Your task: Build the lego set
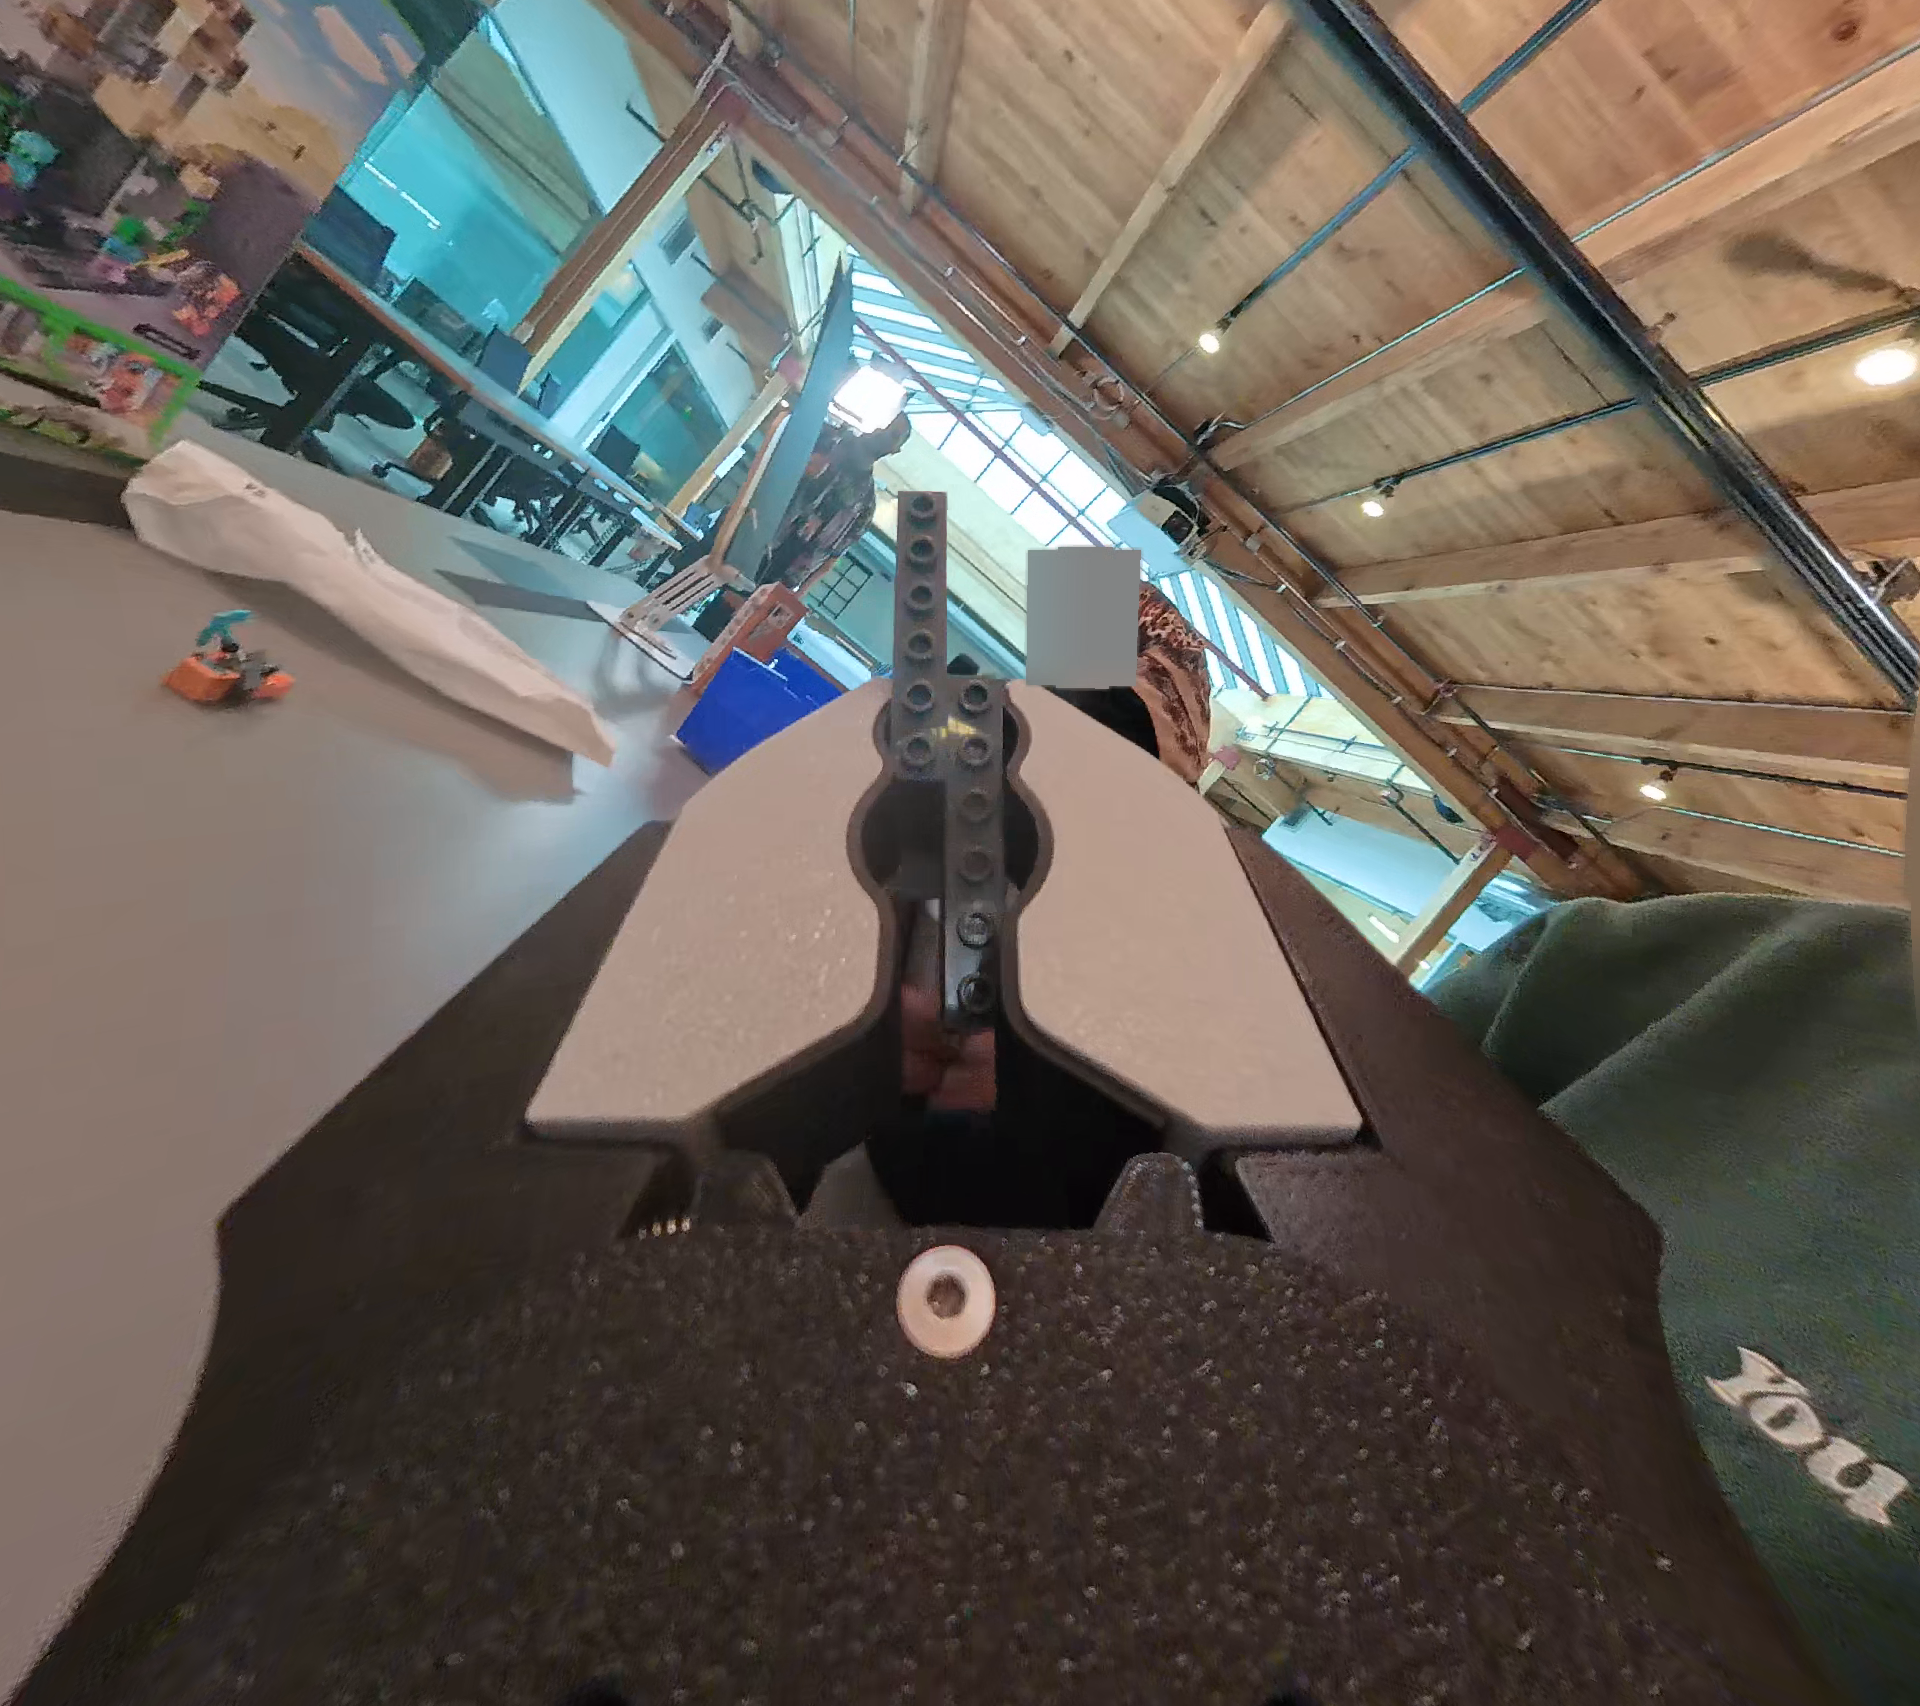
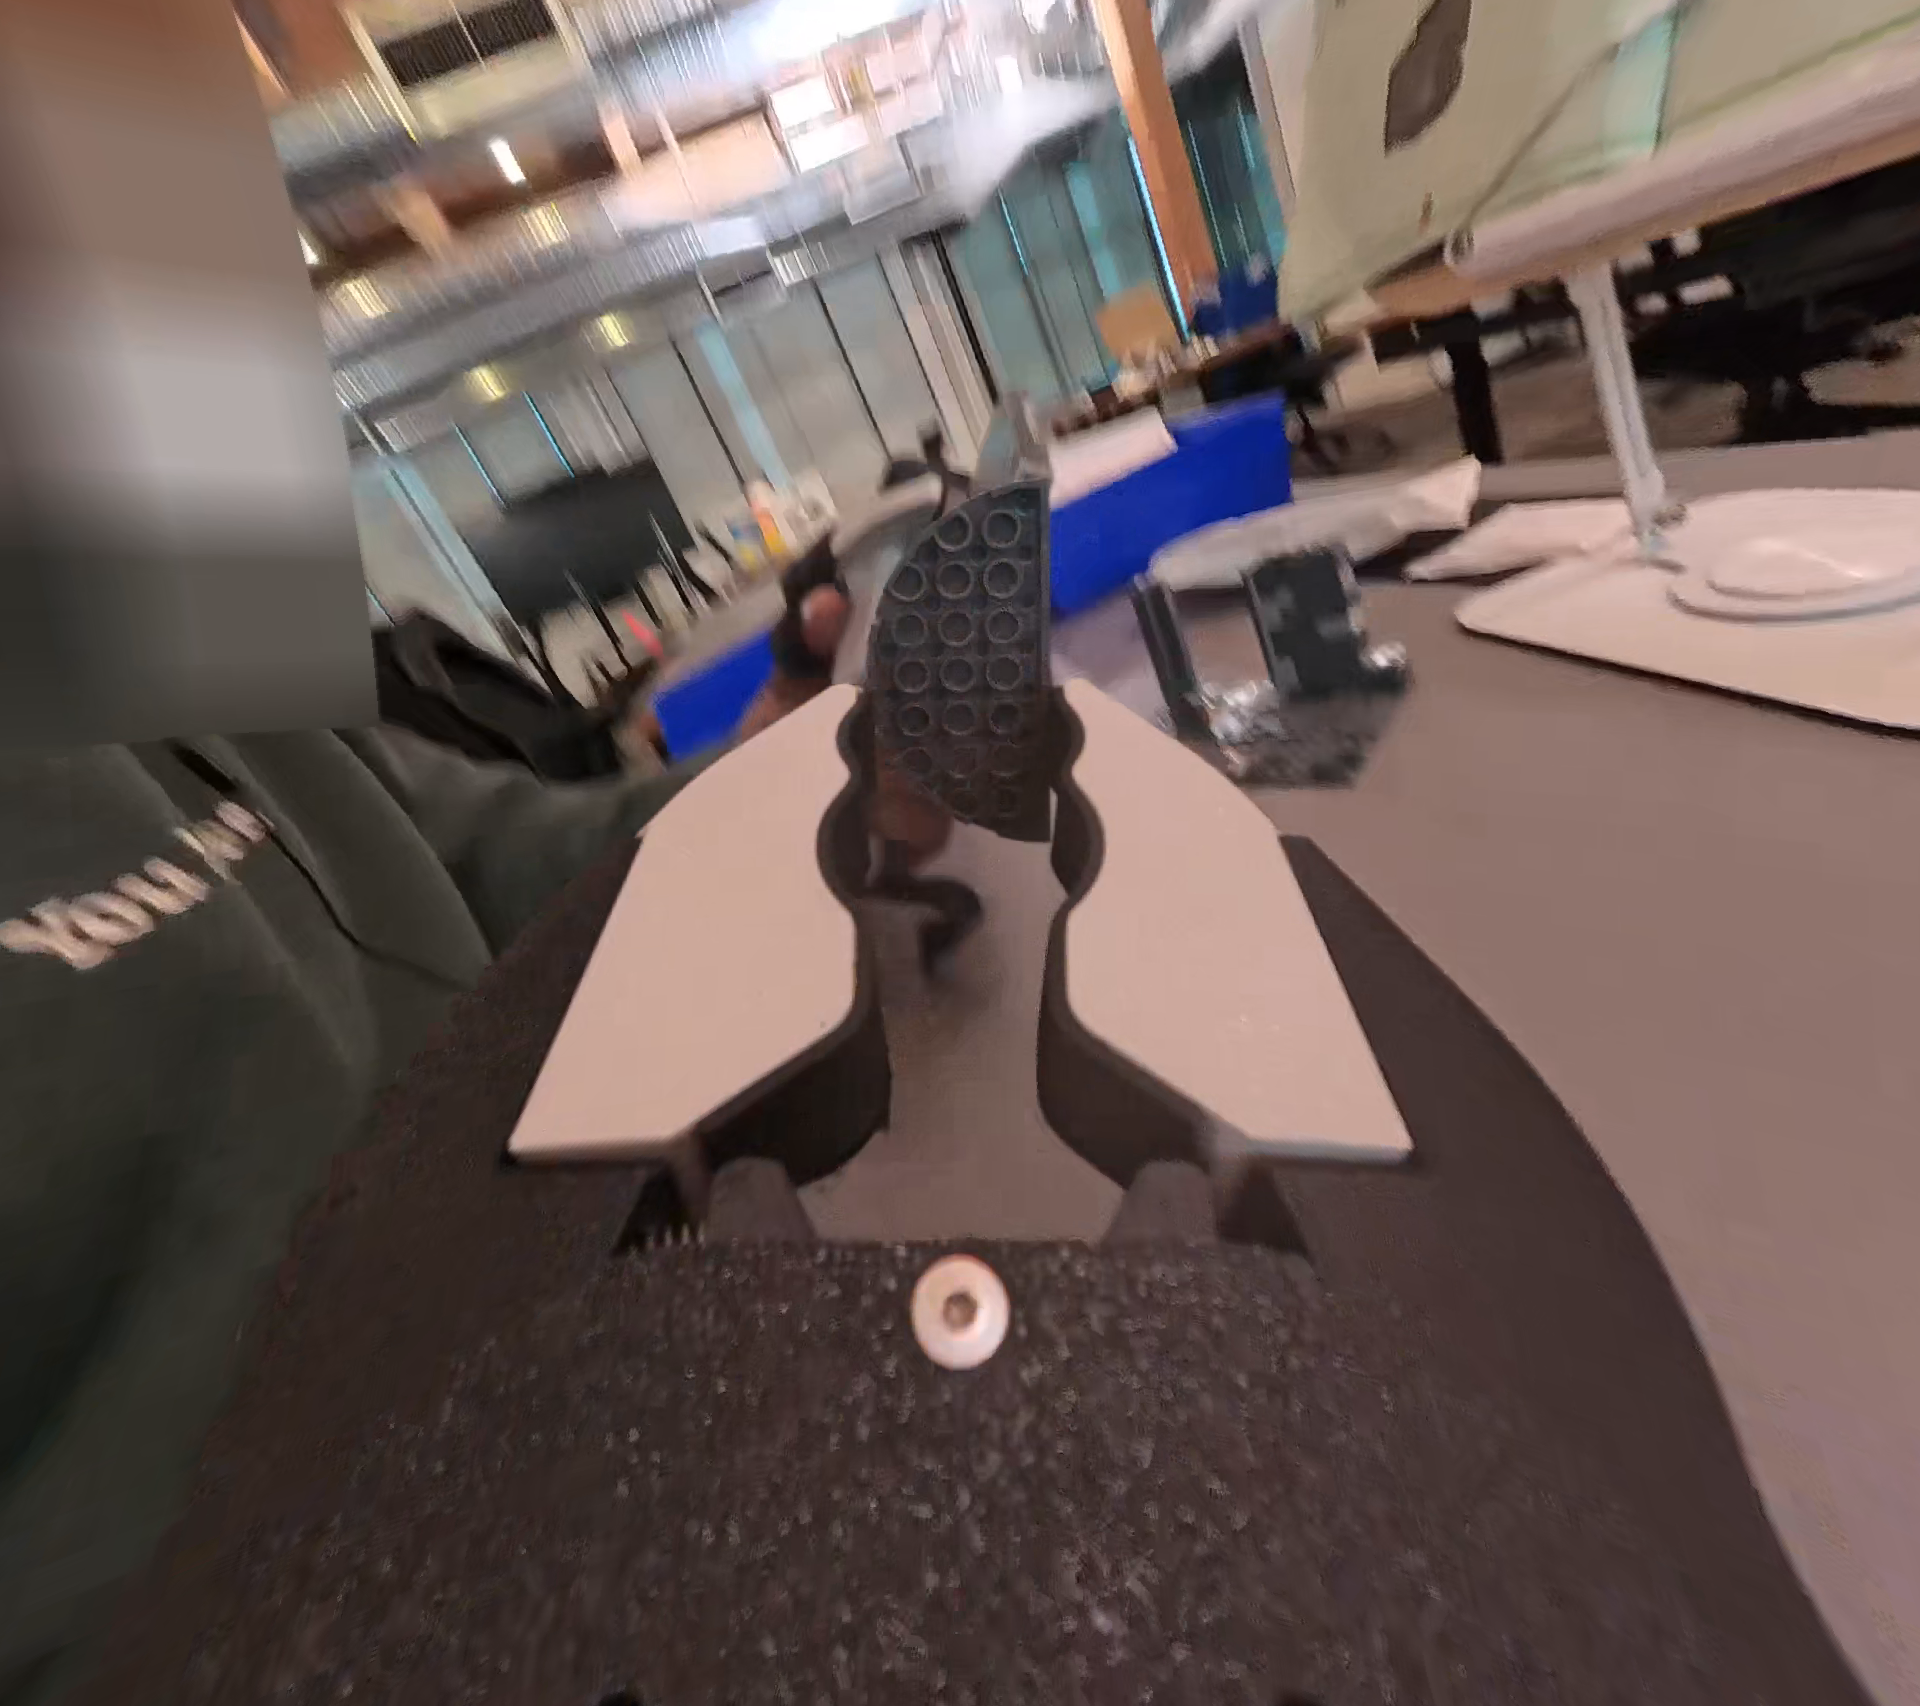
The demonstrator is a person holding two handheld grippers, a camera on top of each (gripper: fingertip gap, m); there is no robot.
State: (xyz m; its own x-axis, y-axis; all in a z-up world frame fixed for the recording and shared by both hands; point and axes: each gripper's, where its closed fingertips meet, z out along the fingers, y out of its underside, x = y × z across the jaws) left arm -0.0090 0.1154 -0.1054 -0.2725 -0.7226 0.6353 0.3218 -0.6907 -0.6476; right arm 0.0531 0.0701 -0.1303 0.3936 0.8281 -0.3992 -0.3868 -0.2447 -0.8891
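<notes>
Two dark grey plates are held up in the air, one in each tool, well above the surface. The left gripper (image 1: 948,757) has its fingers closed on a pair of narrow studded strips (image 1: 948,763), already pressed together with an offset, so that one end stands up past the fingertips and the other runs back between them. The right gripper (image 2: 961,757) has its fingers closed on a wedge plate with one curved edge (image 2: 961,669); its underside of round sockets faces that camera, and the view is smeared by motion.

My reading is that the step in hand is joining these two pieces in mid-air. To do it well, the wedge's sockets should be turned to face the studs of the strips squarely, the rows lined up before any pressure, and the push made straight along the studs so neither piece twists out of its grip. The strips are thin and held by their edges, so they may pivot if the force lands far from the fingers.

Farther out, a partly built dark structure (image 2: 1299,617) stands on the grey surface (image 2: 1558,877) beside a white lamp base (image 2: 1787,576). In the left view a small orange model (image 1: 223,674), a white paper bag (image 1: 364,596) and the set's box (image 1: 135,129) lie beyond.
</notes>
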